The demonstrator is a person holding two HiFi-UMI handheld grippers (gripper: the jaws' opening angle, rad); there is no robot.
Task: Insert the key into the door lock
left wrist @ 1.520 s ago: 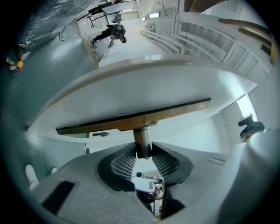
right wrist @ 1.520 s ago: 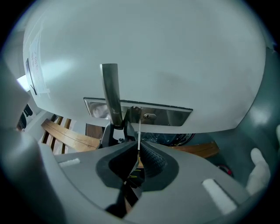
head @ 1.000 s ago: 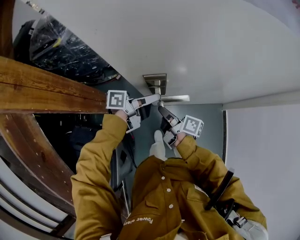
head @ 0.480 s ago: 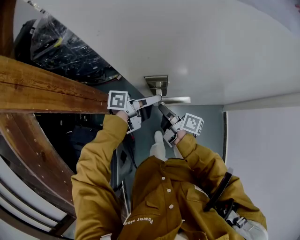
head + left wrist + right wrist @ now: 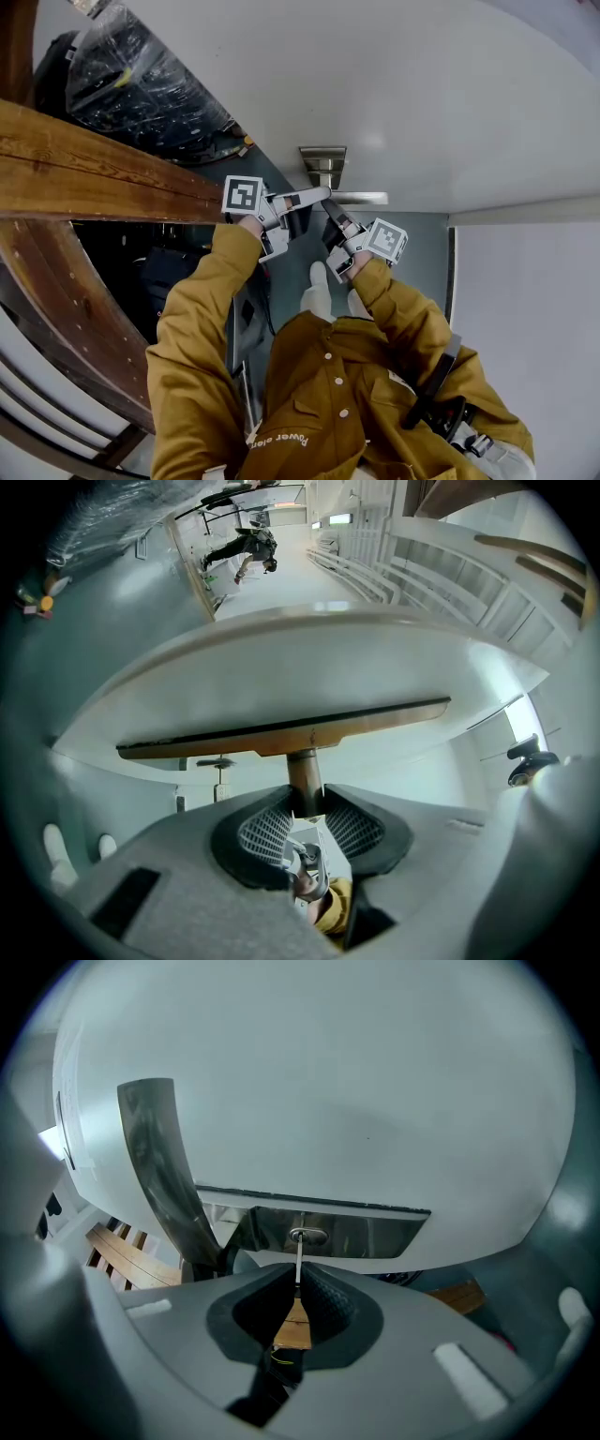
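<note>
Right tongs (image 5: 298,1286) pinch the key (image 5: 298,1262) at the lock (image 5: 309,1236); left tongs (image 5: 306,803) grip the handle (image 5: 302,766).

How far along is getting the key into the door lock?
Done: the left tongs clamp the door handle, and the right tongs grip the key. In hand: the key's tip is at the keyhole. Left: pushing the blade in, since most of it shows.
</note>
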